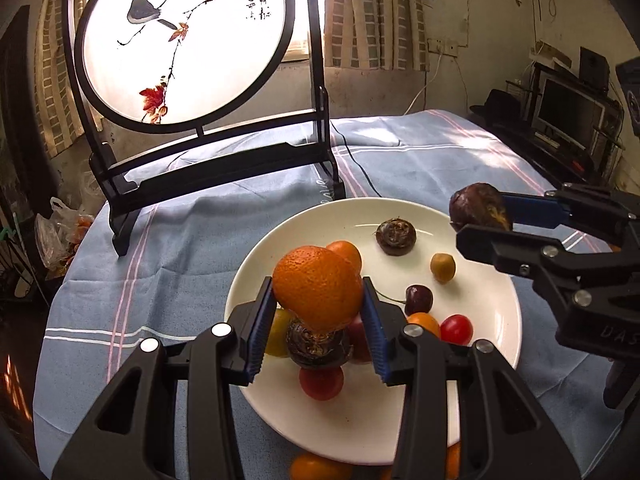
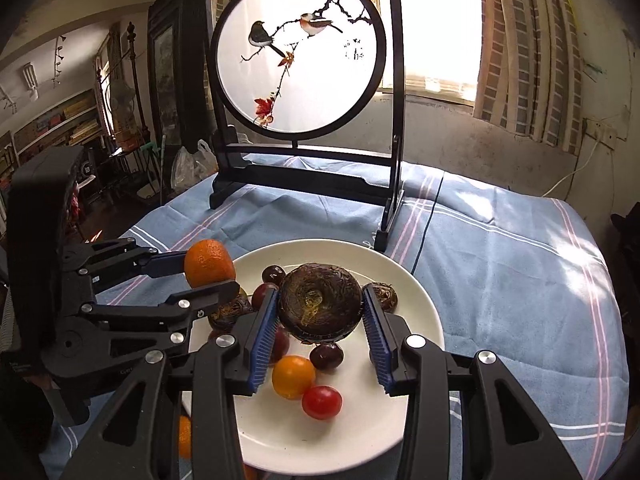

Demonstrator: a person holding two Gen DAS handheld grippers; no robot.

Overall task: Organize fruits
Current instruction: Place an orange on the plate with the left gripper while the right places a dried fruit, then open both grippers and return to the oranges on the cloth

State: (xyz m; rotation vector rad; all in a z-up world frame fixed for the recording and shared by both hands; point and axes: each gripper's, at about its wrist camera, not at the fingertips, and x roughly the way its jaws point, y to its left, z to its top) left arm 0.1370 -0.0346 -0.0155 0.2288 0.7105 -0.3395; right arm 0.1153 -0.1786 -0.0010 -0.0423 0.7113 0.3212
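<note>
Nearest in: your left hand-held gripper (image 1: 318, 326) is clamped on the orange (image 1: 318, 288), blue pads on both flanks, fruit lifted clear of the white plate (image 1: 496, 344). From its own camera the orange hangs over the plate's near-left part, above a dark water chestnut (image 1: 316, 346) and a red cherry tomato (image 1: 321, 382).

Your right hand-held gripper (image 2: 320, 326) is closed on another water chestnut (image 2: 320, 306), flat face toward the camera, wide axis running pad to pad. It hangs over the middle of the plate (image 2: 416, 300); in the left view it sits over the plate's far-right rim.

Key relation: both loads are already above the plate, so each drop is straight down, not across. The left hand-held gripper is over the crowded side, the right over barer china. I'd judge the right has the easier release; the orange is round and will likely roll if it lands on the pile.

On the plate: a yellow-orange tomato (image 2: 293, 376), a red tomato (image 2: 322, 402), a cherry (image 2: 326, 356) and a few other small fruits.

More orange fruit (image 1: 316, 466) lies off the plate at its near edge, on the blue cloth (image 2: 500, 264) over the worktop.

Farther back: a round bird screen (image 2: 298, 52) on a black stand, clear of the plate.
</note>
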